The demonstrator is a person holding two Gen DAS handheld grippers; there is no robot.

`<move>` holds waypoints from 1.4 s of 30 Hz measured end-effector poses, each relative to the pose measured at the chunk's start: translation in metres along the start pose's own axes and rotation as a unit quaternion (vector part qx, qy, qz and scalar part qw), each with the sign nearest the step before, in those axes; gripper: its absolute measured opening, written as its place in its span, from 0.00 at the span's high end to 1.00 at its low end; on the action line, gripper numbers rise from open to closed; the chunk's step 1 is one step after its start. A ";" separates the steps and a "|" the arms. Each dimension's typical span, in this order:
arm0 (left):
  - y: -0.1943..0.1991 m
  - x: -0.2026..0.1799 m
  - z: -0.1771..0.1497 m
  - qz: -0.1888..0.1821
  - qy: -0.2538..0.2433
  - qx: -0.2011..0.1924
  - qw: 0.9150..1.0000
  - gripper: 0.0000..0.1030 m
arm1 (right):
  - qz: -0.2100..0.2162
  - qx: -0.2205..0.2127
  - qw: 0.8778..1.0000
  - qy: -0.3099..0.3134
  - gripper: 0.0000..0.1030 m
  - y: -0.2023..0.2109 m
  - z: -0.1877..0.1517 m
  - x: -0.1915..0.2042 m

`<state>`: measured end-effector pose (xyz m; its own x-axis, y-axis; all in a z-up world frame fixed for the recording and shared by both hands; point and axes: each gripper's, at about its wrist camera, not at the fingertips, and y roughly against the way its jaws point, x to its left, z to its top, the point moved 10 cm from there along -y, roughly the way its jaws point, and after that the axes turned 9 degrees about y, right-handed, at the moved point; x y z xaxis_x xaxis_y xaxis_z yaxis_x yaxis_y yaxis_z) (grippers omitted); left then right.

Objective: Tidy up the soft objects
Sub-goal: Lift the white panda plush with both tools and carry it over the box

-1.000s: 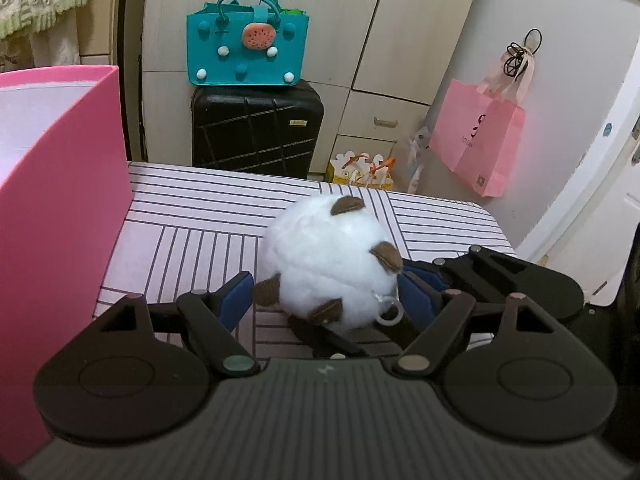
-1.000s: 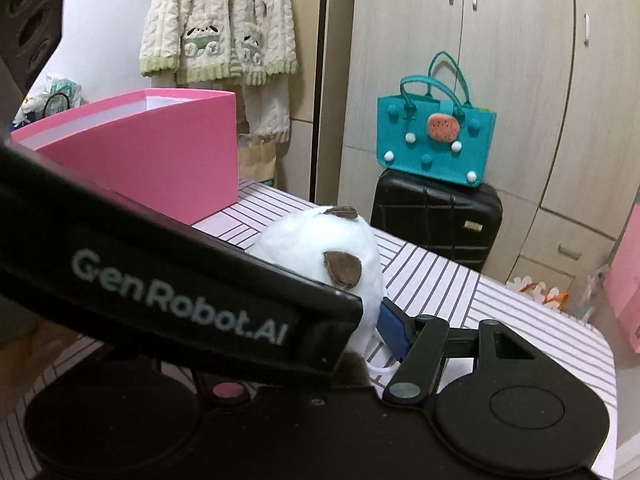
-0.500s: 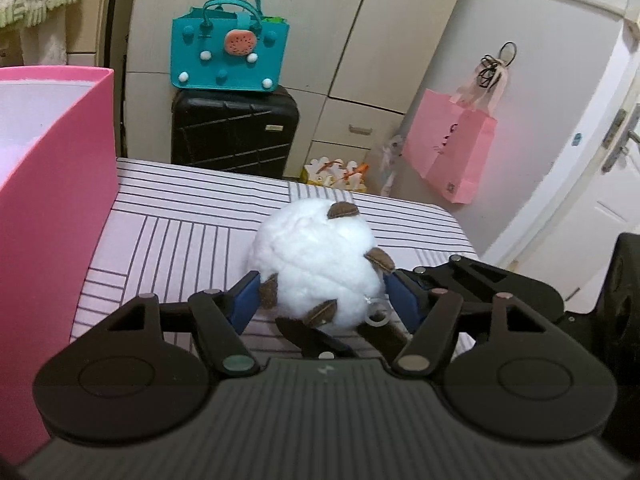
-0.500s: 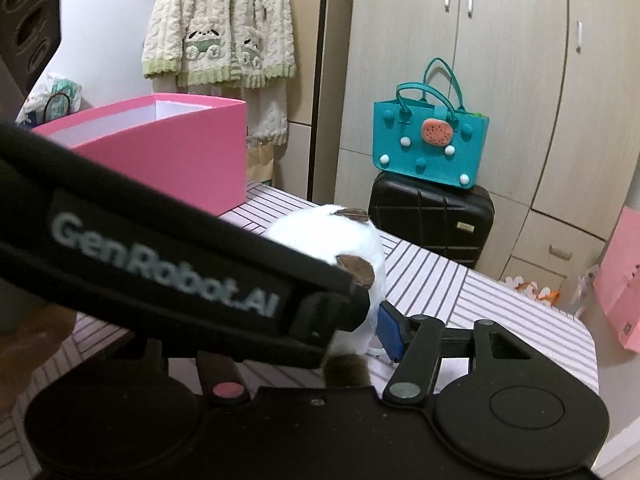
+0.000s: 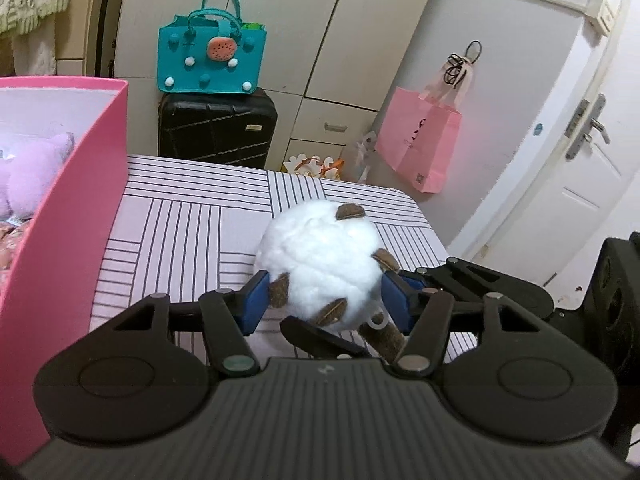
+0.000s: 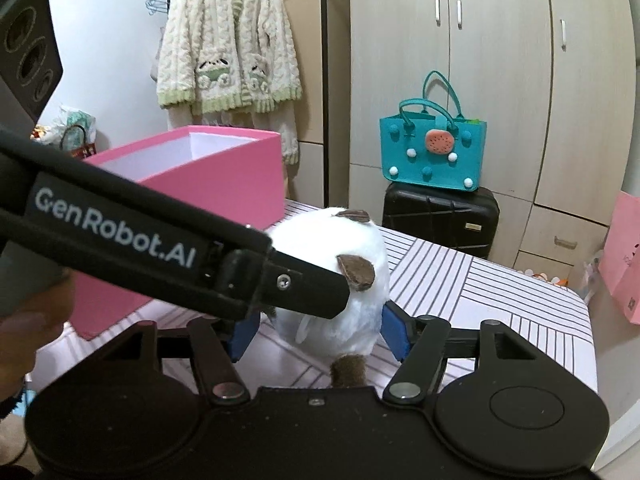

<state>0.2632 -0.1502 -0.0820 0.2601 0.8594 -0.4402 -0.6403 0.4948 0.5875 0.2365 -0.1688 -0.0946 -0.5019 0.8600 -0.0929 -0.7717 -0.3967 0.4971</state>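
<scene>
White plush ball (image 5: 320, 264) sits btwn left gripper (image 5: 324, 300) pads, clamped after closing in; right gripper (image 6: 320, 330) flanks it too, widening, grip unclear.

Beige wardrobe (image 6: 480, 60) — white door (image 5: 580, 160)

A table (image 5: 192, 216) with a pink cloth full of thin dark stripes carries the things. A big pink box (image 5: 80, 216) stands on its left side. A round white fluffy toy (image 5: 320, 256) with little brown patches is near the middle, close beside the box, maybe lifted off the cloth
</scene>
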 end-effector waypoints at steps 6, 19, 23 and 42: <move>0.028 0.001 -0.006 -0.041 0.022 0.007 0.999 0.41 | -0.002 -0.010 1.000 0.012 0.28 0.017 0.000 0.016; 0.086 0.023 -0.004 -0.048 0.025 0.010 0.999 0.43 | 0.032 -0.046 0.998 0.036 0.31 0.049 0.027 0.061; 0.111 0.035 0.008 -0.036 0.004 -0.005 0.999 0.43 | 0.068 -0.060 0.995 0.030 0.41 0.054 0.042 0.073; 0.182 0.109 0.068 -0.017 -0.002 -0.014 1.000 0.43 | 0.217 -0.035 0.976 0.006 0.46 0.007 0.124 0.126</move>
<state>0.2245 0.0427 0.0231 0.2847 0.8432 -0.4560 -0.6514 0.5192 0.5533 0.2168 -0.0234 0.0041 -0.7911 0.6029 0.1031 -0.5107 -0.7438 0.4312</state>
